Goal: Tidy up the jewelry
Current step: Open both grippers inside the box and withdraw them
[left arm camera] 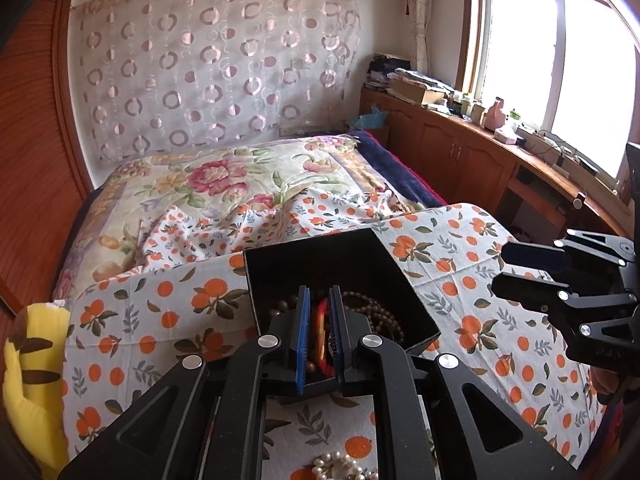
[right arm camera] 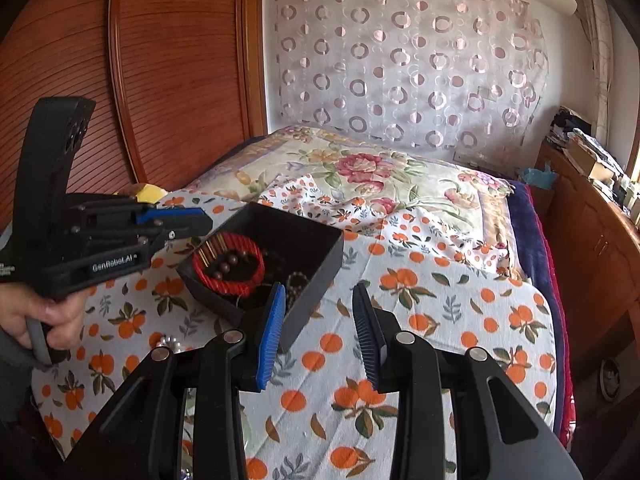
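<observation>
- Nearest you, one string of white pearls (left arm camera: pixel 340 466) lies on the white cloth printed with oranges (left arm camera: pixel 460 272), just under your left tool and outside the box.
- Your left gripper (left arm camera: pixel 319 292) has its two blue-padded fingers drawn almost together, with only a thin slit between them. From the right wrist view its tips sit over the left corner of the box, and nothing shows pinched in them.
- One hand (right arm camera: pixel 44 316) is in view, wrapped around that left tool's handle.
- Your right gripper (right arm camera: pixel 319 292) has its two fingers spread apart and nothing between them, only cloth below. Its left pad sits just beside the near corner of the box.
- There's one open square black box (left arm camera: pixel 312 258) on the cloth, between the two tools.
- One red twisted-cord bracelet (right arm camera: pixel 230 286) lies flat inside the box on its left side.
- Brown wooden beads (left arm camera: pixel 376 312) are heaped in the box too, some of them inside the red ring. I can't count the strands from here.
- One yellow plush cushion with brown stripes (left arm camera: pixel 32 360) is off at the left edge of the cloth.
- Beyond the box there's one floral quilt (left arm camera: pixel 224 184) spread across the bed.
- At the back, one sheer curtain patterned with pink rings (left arm camera: pixel 216 68) hangs on the wall, with one bright window (left arm camera: pixel 560 52) to its right above a long wooden cabinet (left arm camera: pixel 460 148).
</observation>
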The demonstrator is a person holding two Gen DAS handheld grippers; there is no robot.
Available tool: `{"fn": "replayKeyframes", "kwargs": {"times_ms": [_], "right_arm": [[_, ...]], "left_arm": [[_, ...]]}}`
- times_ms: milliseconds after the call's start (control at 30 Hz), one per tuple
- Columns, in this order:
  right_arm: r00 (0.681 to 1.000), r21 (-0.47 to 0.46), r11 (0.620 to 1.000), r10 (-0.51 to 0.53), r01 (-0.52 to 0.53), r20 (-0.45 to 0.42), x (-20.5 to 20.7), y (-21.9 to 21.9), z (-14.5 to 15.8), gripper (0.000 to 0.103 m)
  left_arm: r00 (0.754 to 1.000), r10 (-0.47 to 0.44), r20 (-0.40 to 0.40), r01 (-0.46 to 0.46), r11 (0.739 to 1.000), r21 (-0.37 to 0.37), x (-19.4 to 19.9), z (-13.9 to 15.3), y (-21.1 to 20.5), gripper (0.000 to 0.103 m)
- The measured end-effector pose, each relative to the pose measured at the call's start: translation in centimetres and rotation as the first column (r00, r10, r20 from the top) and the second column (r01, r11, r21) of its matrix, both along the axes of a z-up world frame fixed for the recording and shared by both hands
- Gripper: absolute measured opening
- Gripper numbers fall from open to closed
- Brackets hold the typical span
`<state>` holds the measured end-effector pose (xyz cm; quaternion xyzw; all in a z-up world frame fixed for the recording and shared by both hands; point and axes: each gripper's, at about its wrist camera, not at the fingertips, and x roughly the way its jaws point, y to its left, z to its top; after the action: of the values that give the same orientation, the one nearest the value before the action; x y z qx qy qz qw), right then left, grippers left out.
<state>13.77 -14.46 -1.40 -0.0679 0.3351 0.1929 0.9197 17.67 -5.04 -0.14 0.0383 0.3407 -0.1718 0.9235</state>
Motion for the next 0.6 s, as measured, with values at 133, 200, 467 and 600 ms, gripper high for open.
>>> {"fn": "replayKeyframes", "kwargs": {"times_ms": [133, 200, 467, 600], "right_arm": [[1.000, -0.001, 1.000, 0.004, -0.004, -0.006, -0.9, 0.1, -0.7, 0.037], [1.000, 0.003, 1.000, 0.012, -0.012, -0.011, -1.7, 0.4, -1.1, 0.037], [0.997, 0.021, 0.999, 0.050, -0.049, -0.050, -4.0, 1.1, -2.9, 0.037], [0.994, 0.022, 0.997, 0.076, -0.074, -0.083, -5.1, 1.7, -4.1, 0.037]], "left_arm": [[1.000, 0.008, -0.001, -0.008, 1.000, -0.002, -0.8, -0.1, 0.6, 0.018], [1.000, 0.007, -0.001, -0.007, 1.000, -0.002, -1.4, -0.1, 1.0, 0.018], [1.000, -0.004, -0.004, 0.004, 1.000, 0.001, -4.7, -0.5, 2.5, 0.019], [1.000, -0.013, -0.015, 0.013, 1.000, -0.002, -6.5, -1.3, 3.0, 0.020]]}}
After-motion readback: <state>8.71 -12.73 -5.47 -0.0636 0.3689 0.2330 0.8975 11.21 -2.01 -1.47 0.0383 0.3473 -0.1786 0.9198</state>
